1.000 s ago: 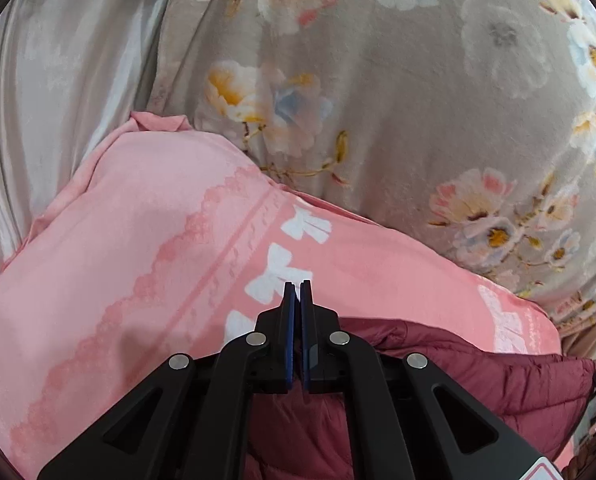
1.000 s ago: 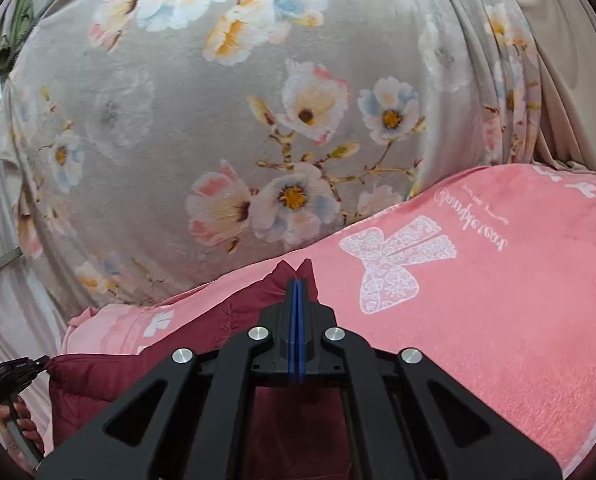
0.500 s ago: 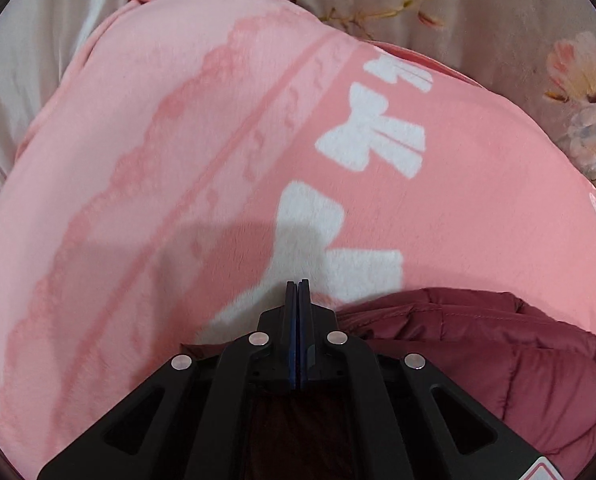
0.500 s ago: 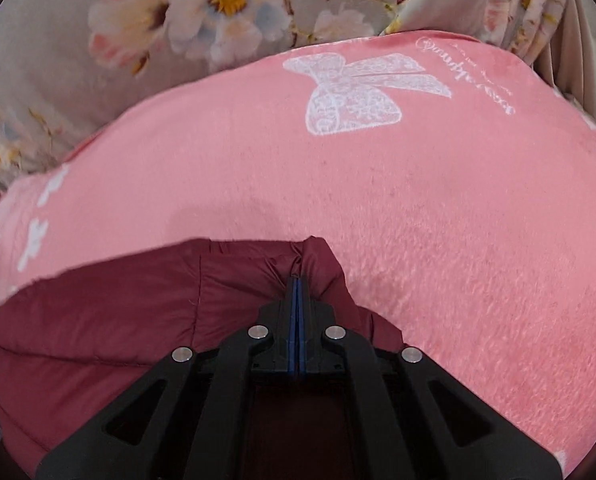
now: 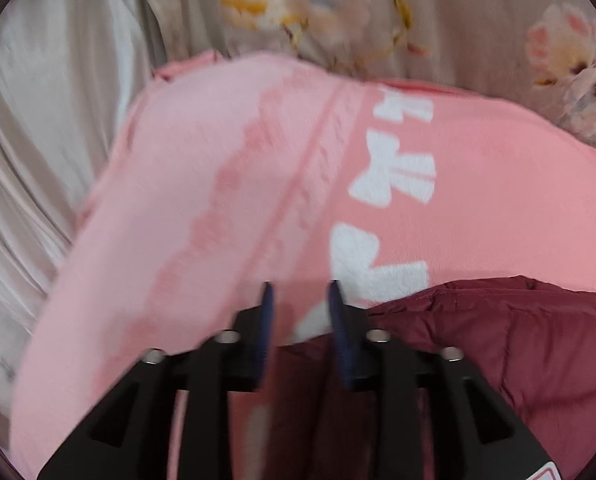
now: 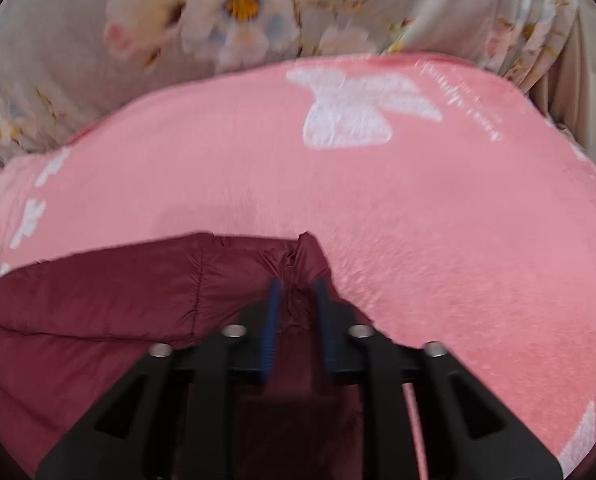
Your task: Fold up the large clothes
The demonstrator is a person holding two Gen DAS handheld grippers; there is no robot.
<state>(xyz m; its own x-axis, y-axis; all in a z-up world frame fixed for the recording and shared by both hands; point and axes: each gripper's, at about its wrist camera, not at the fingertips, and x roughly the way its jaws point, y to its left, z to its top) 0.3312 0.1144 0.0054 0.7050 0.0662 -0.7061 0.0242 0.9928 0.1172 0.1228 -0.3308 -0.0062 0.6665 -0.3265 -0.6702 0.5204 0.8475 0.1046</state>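
A dark red padded jacket point(image 5: 497, 344) lies on a pink blanket point(image 5: 226, 208) with white bows. In the left wrist view my left gripper point(image 5: 299, 292) is open, its blue pads apart just above the jacket's left edge, with nothing held. In the right wrist view the jacket point(image 6: 118, 292) lies at lower left on the pink blanket point(image 6: 437, 220). My right gripper point(image 6: 298, 286) is open, its pads either side of the jacket's puckered corner point(image 6: 303, 252), which rests on the blanket.
A grey floral cover point(image 5: 437, 12) lies beyond the blanket and shows in the right wrist view point(image 6: 78, 60) too. A pale satin sheet point(image 5: 38, 120) hangs at the left. A beige curtain point(image 6: 569, 80) is at the far right.
Both grippers were shut on the jacket's edge and lowered it onto the blanket. Now both have opened and let the jacket go. Both views are blurred by motion.
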